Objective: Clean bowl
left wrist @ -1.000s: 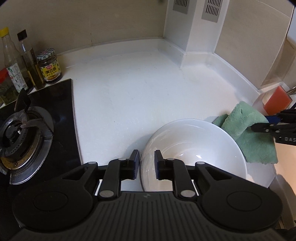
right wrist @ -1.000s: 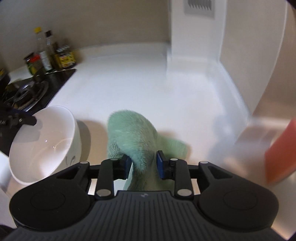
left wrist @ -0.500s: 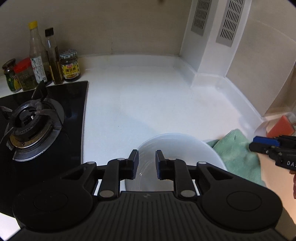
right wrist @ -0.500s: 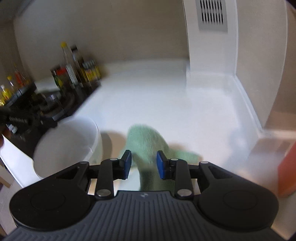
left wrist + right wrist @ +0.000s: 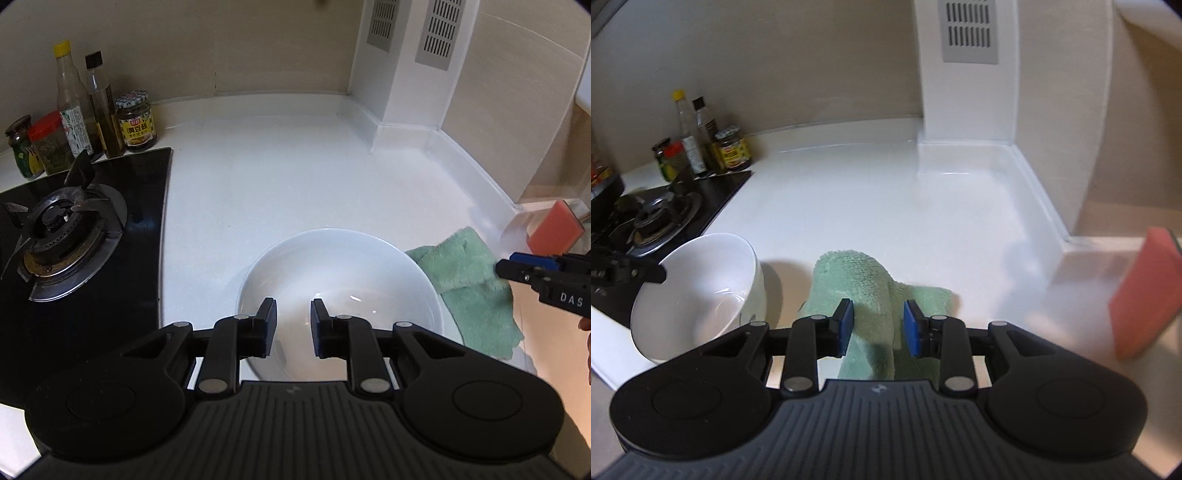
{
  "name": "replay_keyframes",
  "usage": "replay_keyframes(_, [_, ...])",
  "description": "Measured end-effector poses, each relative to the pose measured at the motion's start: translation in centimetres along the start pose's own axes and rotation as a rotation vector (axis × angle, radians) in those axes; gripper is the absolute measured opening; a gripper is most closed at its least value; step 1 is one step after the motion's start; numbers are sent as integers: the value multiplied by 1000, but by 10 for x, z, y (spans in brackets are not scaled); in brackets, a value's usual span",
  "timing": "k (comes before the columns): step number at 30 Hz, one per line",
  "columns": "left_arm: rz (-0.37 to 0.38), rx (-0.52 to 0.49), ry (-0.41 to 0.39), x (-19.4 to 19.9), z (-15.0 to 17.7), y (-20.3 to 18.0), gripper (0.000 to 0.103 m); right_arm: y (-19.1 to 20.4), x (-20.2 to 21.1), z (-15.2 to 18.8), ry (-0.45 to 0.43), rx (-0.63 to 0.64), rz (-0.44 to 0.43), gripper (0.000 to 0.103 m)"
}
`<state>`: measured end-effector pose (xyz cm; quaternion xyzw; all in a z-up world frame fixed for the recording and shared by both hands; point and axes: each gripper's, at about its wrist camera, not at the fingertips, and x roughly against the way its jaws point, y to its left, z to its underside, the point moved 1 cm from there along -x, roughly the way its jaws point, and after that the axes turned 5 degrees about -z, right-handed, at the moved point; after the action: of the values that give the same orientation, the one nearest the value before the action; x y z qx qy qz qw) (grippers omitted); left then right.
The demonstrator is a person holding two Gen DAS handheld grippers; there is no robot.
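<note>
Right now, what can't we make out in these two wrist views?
- bowl: near rim, left wrist view, hidden behind the left gripper; whether it touches is unclear.
- green cloth: near end, right wrist view, hidden by the right gripper; pad contact unclear.
- orange sponge: cut off by the right edge.
- jar labels: too small to read.
- Mark on the bowl's outer wall: partly hidden by the gripper.

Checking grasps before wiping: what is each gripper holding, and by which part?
Right gripper appears to pinch the green cloth by a raised fold near its edge. Left gripper is open over the bowl, holding nothing.
</note>
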<state>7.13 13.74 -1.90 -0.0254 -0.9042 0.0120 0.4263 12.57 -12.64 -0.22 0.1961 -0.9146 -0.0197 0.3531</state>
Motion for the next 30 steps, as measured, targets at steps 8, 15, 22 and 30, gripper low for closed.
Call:
replay_keyframes(8, [22, 37, -19, 31, 26, 12, 23, 39, 38, -3, -104, 23, 47, 25])
replay_keyframes(15, [-4, -28, -59, 61, 55, 6, 23, 72, 77, 31, -172, -39, 65, 25])
replay_keyframes(22, [-21, -28, -99, 81, 77, -5, 23, 89, 99, 67, -135, -62, 108, 25])
replay_keyframes(30, [-8, 31, -96, 93, 81, -25, 23, 84, 101, 60, -135, -5, 54, 25])
